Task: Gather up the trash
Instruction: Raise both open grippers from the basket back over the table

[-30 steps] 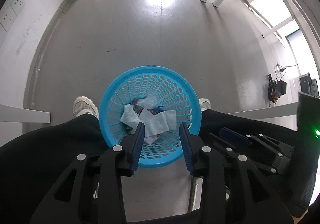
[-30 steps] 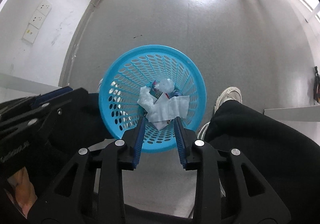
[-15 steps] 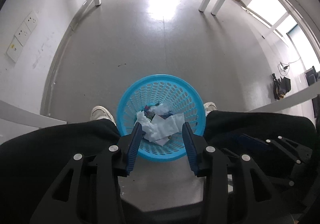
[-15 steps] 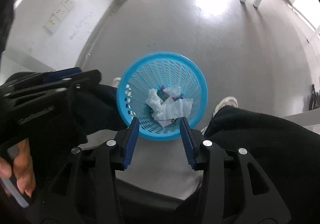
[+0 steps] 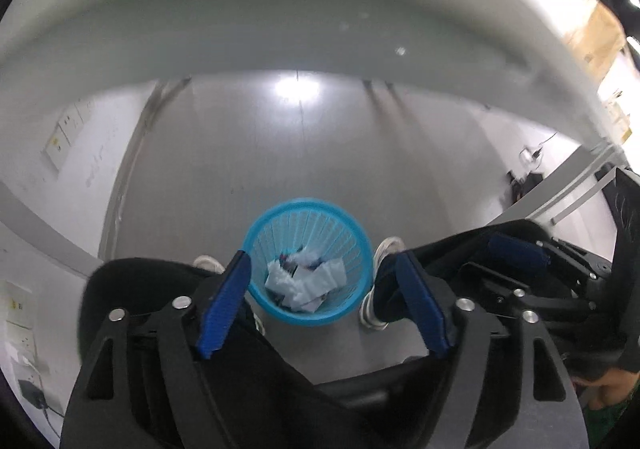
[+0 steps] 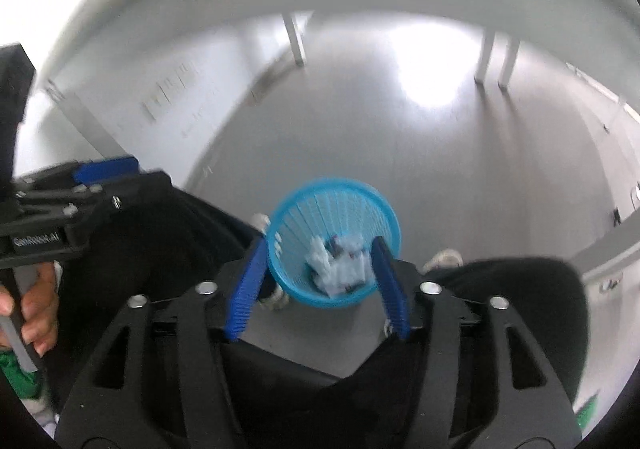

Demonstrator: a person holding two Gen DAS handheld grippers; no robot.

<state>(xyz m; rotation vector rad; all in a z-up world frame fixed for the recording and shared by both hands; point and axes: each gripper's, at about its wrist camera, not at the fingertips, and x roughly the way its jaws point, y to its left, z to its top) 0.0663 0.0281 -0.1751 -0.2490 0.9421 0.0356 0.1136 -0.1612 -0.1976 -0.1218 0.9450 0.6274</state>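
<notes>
- Step in hand: the stretch between a drop and the next pick-up is judged to be under way, since both grippers are being held high above the basket [image 5: 307, 261] with nothing between their fingers.
- Left gripper [image 5: 324, 273]: one; its jaws are being held wide apart, empty, framing the basket far below.
- Right gripper [image 6: 318, 265]: one; its jaws are likewise standing spread and empty, and it is also being seen at the right edge of the left view.
- Basket: one, blue, with a perforated wall, standing upright on the grey floor [image 5: 280, 153] between the person's two white shoes [image 5: 386, 249].
- Trash [image 5: 304, 283]: lying inside the basket, at its bottom; crumpled white paper is making up most of it, with a few darker scraps mixed in. An exact count of pieces is not being offered, as both views are blurred.
- Table edge [image 5: 280, 9]: one pale curved band is crossing the top of each view; its upper surface is not being shown.
- Next move, as judged: more loose trash is to be looked for, probably on that table, and one spread gripper is to be brought down around a piece before being closed.
- Loose trash outside the basket: none is being seen on the visible floor.
</notes>
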